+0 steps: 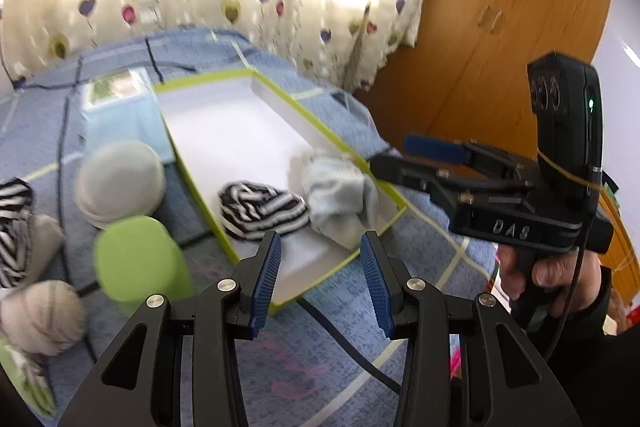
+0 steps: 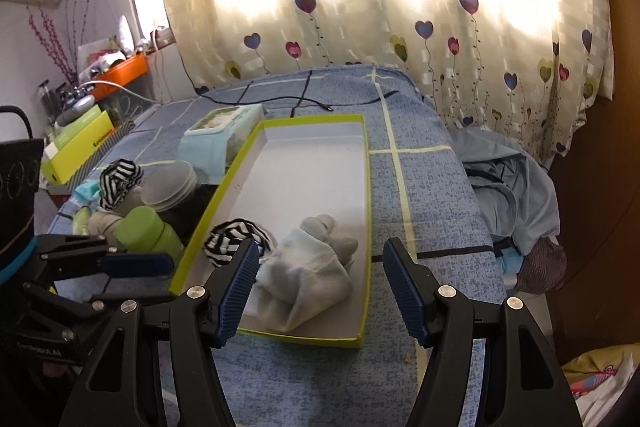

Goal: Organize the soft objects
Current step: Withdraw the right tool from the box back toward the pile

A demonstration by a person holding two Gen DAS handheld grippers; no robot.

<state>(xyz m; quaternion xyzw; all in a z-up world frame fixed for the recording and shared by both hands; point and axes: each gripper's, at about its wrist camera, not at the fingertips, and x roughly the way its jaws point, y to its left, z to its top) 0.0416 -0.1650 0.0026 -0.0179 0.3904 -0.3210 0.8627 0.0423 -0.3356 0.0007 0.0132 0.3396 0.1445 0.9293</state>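
A shallow white box with a lime rim (image 1: 224, 119) (image 2: 304, 163) lies on the blue checked bedspread. In its near end sit a rolled black-and-white striped sock (image 1: 260, 209) (image 2: 236, 237) and a pale blue-grey sock bundle (image 1: 340, 191) (image 2: 312, 271). My left gripper (image 1: 320, 259) hovers open over the box's near corner, nothing between its blue pads. My right gripper (image 2: 320, 267) is open too, above the pale bundle without touching it; it also shows at the right of the left wrist view (image 1: 400, 153). More rolled socks (image 1: 16, 227) (image 2: 120, 181) lie left of the box.
Left of the box stand a green cylinder (image 1: 136, 259) (image 2: 146, 227), a grey round cap (image 1: 120, 183) (image 2: 170, 185) and a light blue tissue box (image 1: 120, 107) (image 2: 220, 135). A black cable (image 2: 312, 103) crosses the bed. Heart-print curtains hang behind; a wooden wardrobe (image 1: 500, 7) stands right.
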